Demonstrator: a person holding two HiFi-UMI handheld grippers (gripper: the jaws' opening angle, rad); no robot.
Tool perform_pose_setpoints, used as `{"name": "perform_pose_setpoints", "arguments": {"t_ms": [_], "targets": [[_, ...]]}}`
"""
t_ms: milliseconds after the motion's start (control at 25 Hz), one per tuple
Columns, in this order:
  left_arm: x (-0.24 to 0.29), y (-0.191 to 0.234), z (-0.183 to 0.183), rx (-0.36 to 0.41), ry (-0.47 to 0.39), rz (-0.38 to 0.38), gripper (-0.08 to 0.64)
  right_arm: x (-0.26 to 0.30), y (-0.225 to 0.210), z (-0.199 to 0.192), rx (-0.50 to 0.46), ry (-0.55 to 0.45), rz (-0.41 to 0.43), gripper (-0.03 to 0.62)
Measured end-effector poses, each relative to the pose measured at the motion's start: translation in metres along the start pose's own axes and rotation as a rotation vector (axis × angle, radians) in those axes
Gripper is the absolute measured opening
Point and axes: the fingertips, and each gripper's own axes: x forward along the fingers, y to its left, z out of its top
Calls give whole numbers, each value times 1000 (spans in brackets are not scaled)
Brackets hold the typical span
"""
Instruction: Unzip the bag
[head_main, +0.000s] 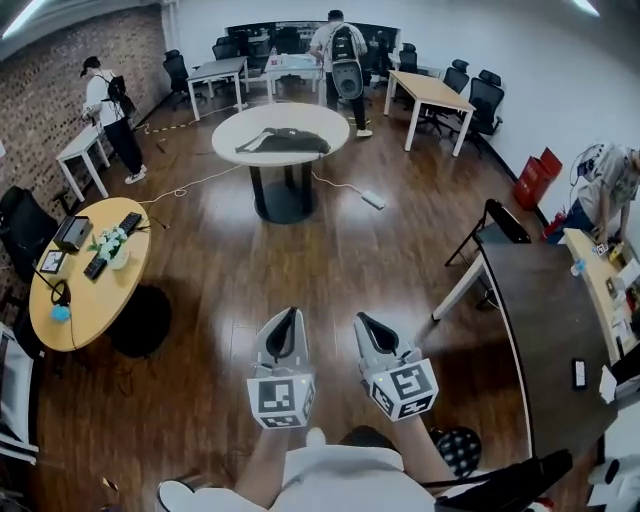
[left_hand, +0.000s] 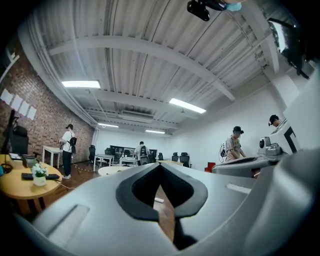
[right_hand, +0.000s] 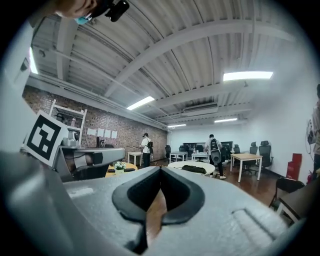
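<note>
A dark bag (head_main: 285, 141) lies flat on the white round table (head_main: 232, 135) far across the room. In the right gripper view the bag (right_hand: 196, 169) shows small, straight beyond the jaw tips. My left gripper (head_main: 292, 312) and right gripper (head_main: 362, 318) are held side by side close to my body over the wooden floor, far from the bag. Both are shut with nothing between their jaws. In the left gripper view the left gripper (left_hand: 160, 165) has its tips together, and in the right gripper view the right gripper (right_hand: 160, 169) does too.
A round wooden table (head_main: 75, 300) with devices and a flower pot stands at the left. A long dark table (head_main: 545, 330) and a folding chair (head_main: 497, 222) are at the right. A power strip (head_main: 372, 199) with its cable lies on the floor. People stand at the back desks.
</note>
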Motion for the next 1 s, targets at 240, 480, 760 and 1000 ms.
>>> {"name": "perform_pose_setpoints", "arguments": {"t_ms": [240, 480, 760, 1000], "targets": [[57, 36, -24, -16, 47, 26, 17, 70, -27, -6, 19, 14, 29, -12], [165, 68, -32, 9, 50, 52, 17, 174, -94, 0, 31, -23, 71, -12], [291, 86, -7, 77, -3, 73, 17, 271, -186, 41, 55, -124, 80, -12], [352, 98, -40, 59, 76, 99, 17, 325, -236, 10, 98, -49, 84, -12]]}}
